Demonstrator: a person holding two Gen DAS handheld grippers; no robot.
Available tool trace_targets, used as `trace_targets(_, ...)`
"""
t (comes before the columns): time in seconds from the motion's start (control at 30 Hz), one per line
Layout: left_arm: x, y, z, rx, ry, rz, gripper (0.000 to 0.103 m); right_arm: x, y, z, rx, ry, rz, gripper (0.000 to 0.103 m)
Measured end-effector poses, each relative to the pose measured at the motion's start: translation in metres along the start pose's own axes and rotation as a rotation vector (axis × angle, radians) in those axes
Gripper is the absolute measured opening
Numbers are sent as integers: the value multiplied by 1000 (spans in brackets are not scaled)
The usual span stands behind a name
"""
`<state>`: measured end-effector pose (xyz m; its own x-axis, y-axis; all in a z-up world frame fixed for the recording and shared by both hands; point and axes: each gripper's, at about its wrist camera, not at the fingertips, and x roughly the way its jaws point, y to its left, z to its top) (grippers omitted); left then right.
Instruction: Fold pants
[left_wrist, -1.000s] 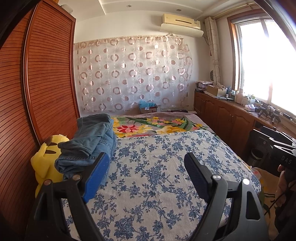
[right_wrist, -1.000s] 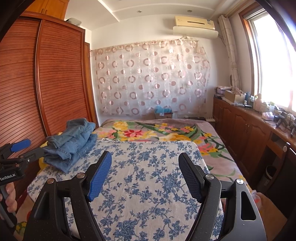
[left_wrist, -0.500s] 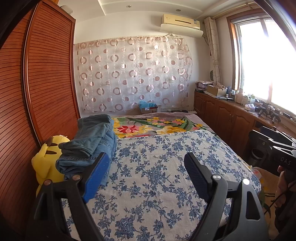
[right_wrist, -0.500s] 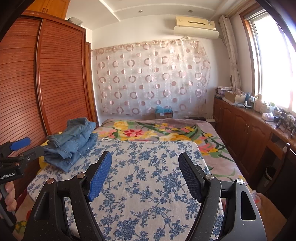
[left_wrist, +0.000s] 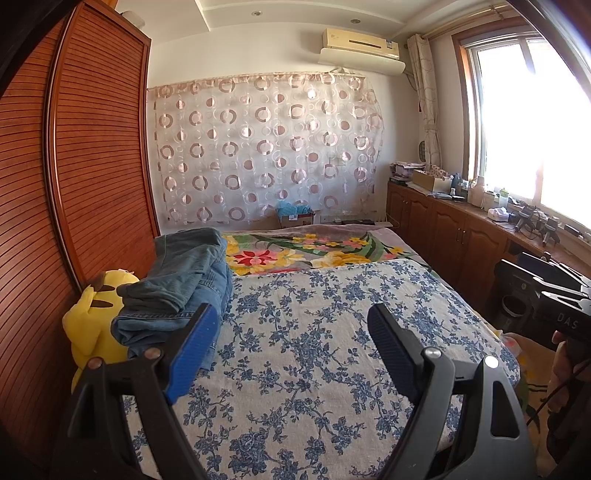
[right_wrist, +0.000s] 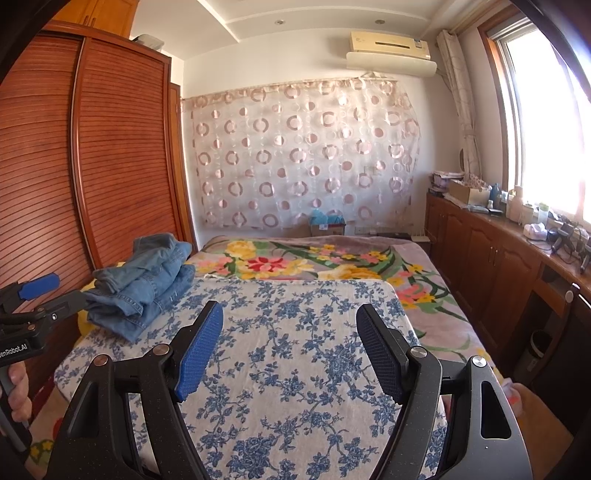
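Clearly, both tools are held above the bed's near end with nothing between their fingers. To the left of the left hand-held gripper (left_wrist: 288, 354), whose jaws are spread apart, the pants (left_wrist: 181, 284) are seen as a loosely stacked denim heap at the bed's left edge, partly resting on a yellow plush toy (left_wrist: 92, 325). Whether this heap is waiting or finished cannot be judged. If it is gripped by one layer only, the stack could be pulled apart or dragged off the edge. The right hand-held gripper (right_wrist: 290, 350) is also kept wide apart. A blue-flowered bedspread (right_wrist: 295, 350) is laid ahead of it, a wooden wardrobe (right_wrist: 122, 147) to the left, and cabinets (right_wrist: 491, 258) under the window to the right.
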<state>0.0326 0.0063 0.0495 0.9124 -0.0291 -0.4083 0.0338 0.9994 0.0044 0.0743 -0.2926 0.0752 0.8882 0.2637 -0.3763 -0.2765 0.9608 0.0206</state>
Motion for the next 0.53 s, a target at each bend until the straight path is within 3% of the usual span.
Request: trace_targets(0.53,0,0,-1,0,-1,0,84,0,1,-1,3,4,5,77)
